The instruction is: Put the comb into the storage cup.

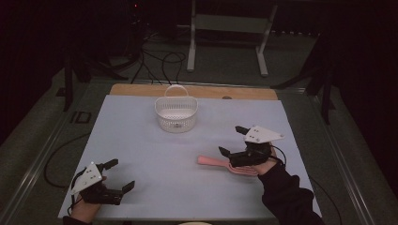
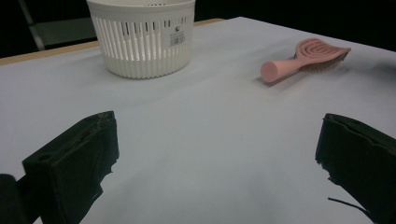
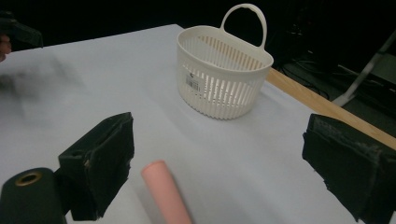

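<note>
A pink hairbrush (image 1: pixel 220 164) lies flat on the white table cover, handle pointing left. My right gripper (image 1: pixel 233 139) hovers over its head end, open, with the pink handle (image 3: pixel 166 193) low between the jaws. The hairbrush (image 2: pixel 303 58) also lies at the upper right of the left gripper view. A white slotted basket (image 1: pixel 176 112) with a loop handle stands upright at the far middle of the table. My left gripper (image 1: pixel 121 174) rests at the near left corner, open, nothing between its jaws.
The white cover (image 1: pixel 141 154) spreads over a wooden table whose far edge (image 1: pixel 141 89) shows bare. Beyond it are cables on the floor (image 1: pixel 159 61) and a white metal stand (image 1: pixel 230 28). The basket (image 3: pixel 223 77) carries a small label.
</note>
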